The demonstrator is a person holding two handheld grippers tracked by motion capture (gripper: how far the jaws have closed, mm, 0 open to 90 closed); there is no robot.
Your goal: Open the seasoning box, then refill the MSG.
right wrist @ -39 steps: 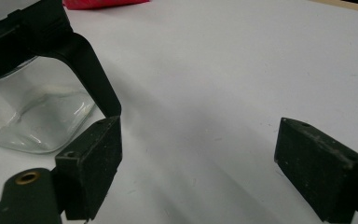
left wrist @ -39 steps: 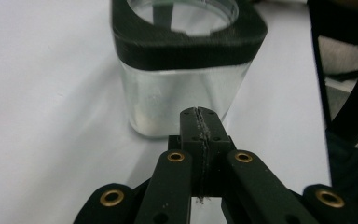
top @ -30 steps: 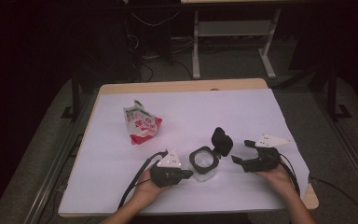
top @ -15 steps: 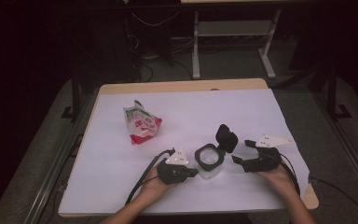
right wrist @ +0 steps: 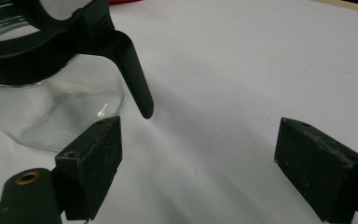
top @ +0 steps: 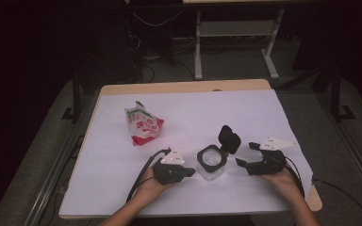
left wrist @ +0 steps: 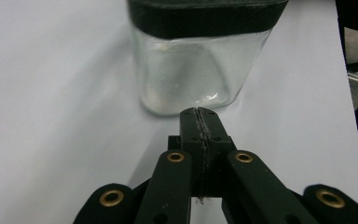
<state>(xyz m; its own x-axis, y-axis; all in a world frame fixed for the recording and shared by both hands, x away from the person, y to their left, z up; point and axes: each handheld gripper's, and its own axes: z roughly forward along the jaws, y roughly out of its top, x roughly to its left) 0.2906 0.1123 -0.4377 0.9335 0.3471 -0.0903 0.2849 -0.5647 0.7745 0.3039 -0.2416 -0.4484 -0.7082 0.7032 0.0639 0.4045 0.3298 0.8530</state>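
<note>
**A:** Dim room here, dark floor, a metal frame at the back, and up front a wooden table (top: pixel 179 86) under a smooth white sheet (top: pixel 207 117) that takes up almost all of it.

**B:** And in the near middle of that sheet sits the glass jar (top: pixel 211 165): clear, squarish with rounded corners, a thick black rim, its black hinged lid (top: pixel 229 139) flipped up and leaning away toward the far right.

**A:** The left gripper (top: pixel 191 173) lies low on the sheet just left of the jar, matte black with brass rivets, jaws pressed flat together on nothing. In its own view the joined tips point straight at the jar's glossy wall (left wrist: pixel 193 74), just short of it; I cannot tell if they touch.

**B:** The right gripper (top: pixel 246 154) is over on the other side, cradled in a hand (top: pixel 283 181), jaws spread wide and empty. From its own camera the blocky black pads (right wrist: pixel 91 163) frame bare sheet, the jar (right wrist: pixel 51 112) off near one pad, a curved black tab (right wrist: pixel 135 74) hanging from the rim.

**A:** Far left, well apart, a crinkled red, white and green packet (top: pixel 143 125).
</note>
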